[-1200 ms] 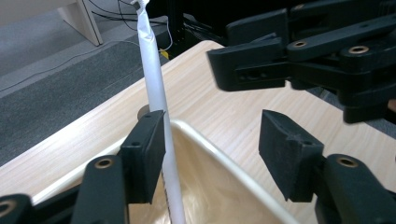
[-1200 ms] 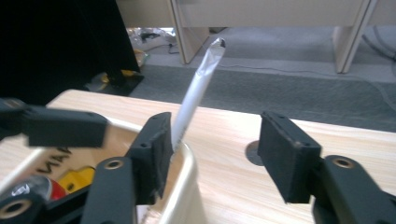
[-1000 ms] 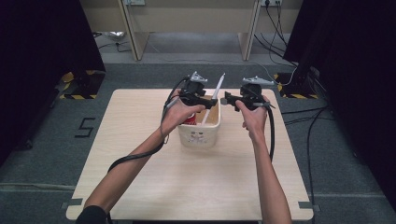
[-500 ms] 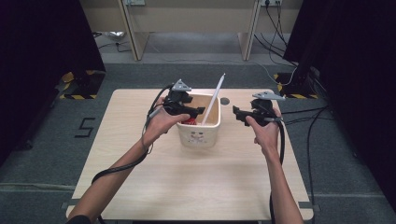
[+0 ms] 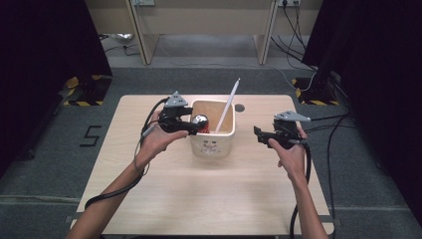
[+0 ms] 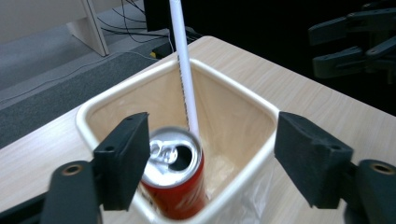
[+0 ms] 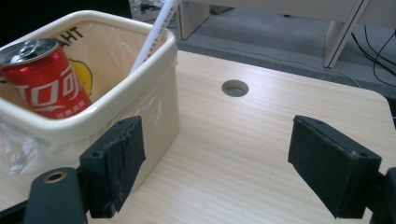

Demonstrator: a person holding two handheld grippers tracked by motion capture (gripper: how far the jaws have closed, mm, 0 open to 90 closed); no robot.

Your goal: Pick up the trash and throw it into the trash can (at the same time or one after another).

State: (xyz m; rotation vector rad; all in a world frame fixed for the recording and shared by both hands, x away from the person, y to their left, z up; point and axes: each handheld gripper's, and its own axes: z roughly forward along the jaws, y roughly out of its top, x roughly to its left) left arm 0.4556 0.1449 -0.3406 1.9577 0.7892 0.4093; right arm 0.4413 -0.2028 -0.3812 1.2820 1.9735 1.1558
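Left tool at the bin's rim, right tool off to the side

Left jaws spread, just widened, straddling the rim of the cream plastic bin with the red can (shiny aluminium, upright) inside; white stick leaning up past the far rim; right jaws apart, nothing between, over bare pale wood surface
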